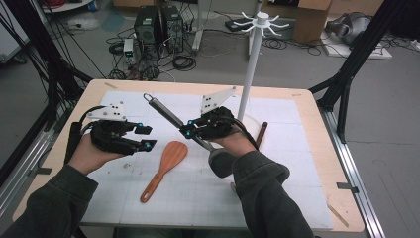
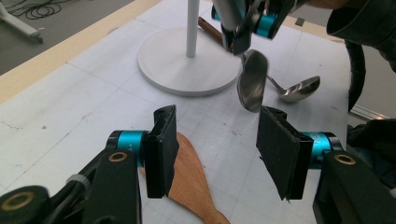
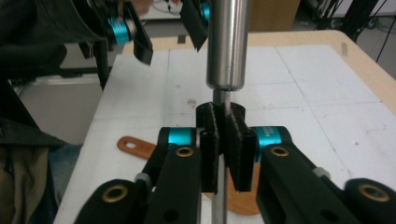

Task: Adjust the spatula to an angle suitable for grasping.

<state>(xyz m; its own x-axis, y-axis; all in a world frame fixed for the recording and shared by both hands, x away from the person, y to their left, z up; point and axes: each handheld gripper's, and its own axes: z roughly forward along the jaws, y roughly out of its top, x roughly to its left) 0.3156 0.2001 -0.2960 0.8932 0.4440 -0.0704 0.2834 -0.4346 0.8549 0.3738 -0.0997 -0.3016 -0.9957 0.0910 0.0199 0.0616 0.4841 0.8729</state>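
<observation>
Right gripper [image 1: 190,130] clamps a steel ladle [image 1: 166,113]; left gripper [image 1: 147,137] gapes.

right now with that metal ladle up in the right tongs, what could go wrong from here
1. The right tongs pinch only the thin shaft of the ladle, below its thick handle, so it may swivel or slip.
2. Its bowl hangs close to the open left tongs and could knock them.
3. If dropped, it would likely land on the wooden spatula or near the second ladle by the rack base.
</observation>
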